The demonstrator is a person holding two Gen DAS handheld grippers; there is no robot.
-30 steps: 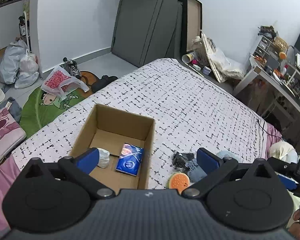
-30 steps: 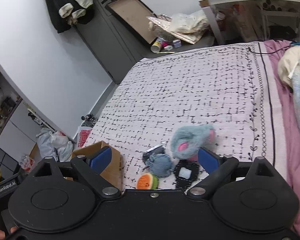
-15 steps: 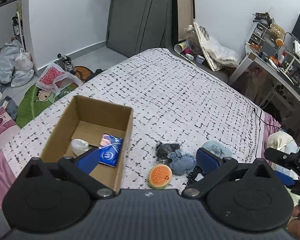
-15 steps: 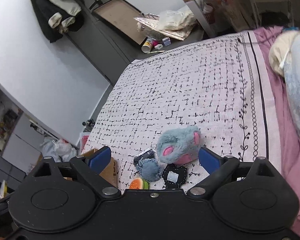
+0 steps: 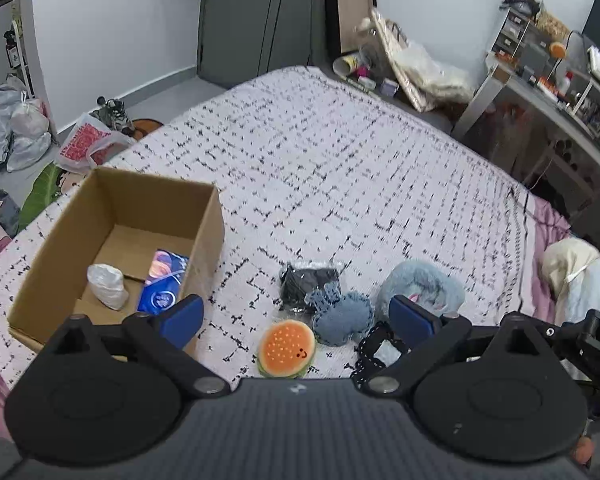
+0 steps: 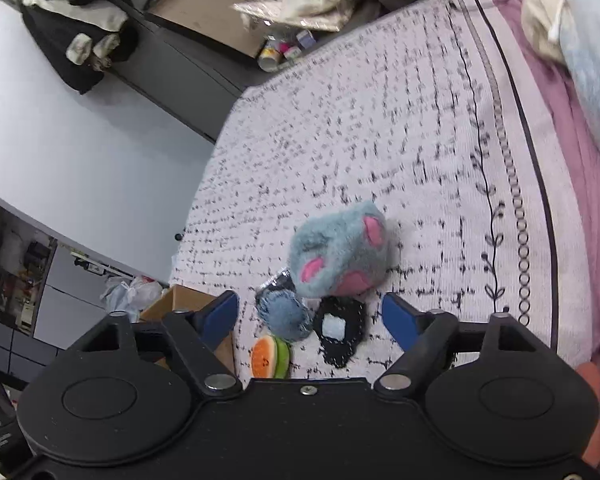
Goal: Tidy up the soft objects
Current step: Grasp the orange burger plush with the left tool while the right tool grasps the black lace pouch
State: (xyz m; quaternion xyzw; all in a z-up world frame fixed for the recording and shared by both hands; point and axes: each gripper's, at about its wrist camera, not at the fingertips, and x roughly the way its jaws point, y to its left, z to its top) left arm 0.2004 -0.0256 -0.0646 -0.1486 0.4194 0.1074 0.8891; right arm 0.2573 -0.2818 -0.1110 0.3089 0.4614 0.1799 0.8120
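- Left gripper (image 5: 296,314): jaws spread wide, nothing between the blue pads (image 5: 182,314); it hangs above the bedspread (image 5: 340,168).
- Right gripper (image 6: 310,320): jaws likewise spread wide, nothing held; it hangs above the same cluster of soft items.
- Burger-shaped cushion (image 5: 287,349): lies on the bedspread between the left gripper's fingers, closest to the gripper body. In the right wrist view it stands just inside the left-hand pad, seen edge-on (image 6: 270,357).
- Blue knitted piece (image 5: 342,316): lies just beyond the burger cushion, toward the left gripper's right-hand finger, touching it or nearly so; it also shows between the right gripper's fingers (image 6: 284,314).
- Black bagged item (image 5: 306,282): lies just beyond the knitted piece, partly under it.
- Black lace piece with a pale square patch (image 6: 338,330): lies between the right gripper's fingers, beside the knitted piece.
- Grey-blue plush mouse (image 6: 340,256): lies just ahead of the right gripper's fingertips, pink ears showing; in the left wrist view it sits behind the right-hand pad (image 5: 420,284).
- Cardboard box (image 5: 60,220): stands open on the bedspread, ahead and to the left of the left gripper's left-hand finger, well apart from the soft items.
- Box contents: a white bundle (image 5: 105,286) and a blue packet (image 5: 162,282) side by side on the floor of the box.
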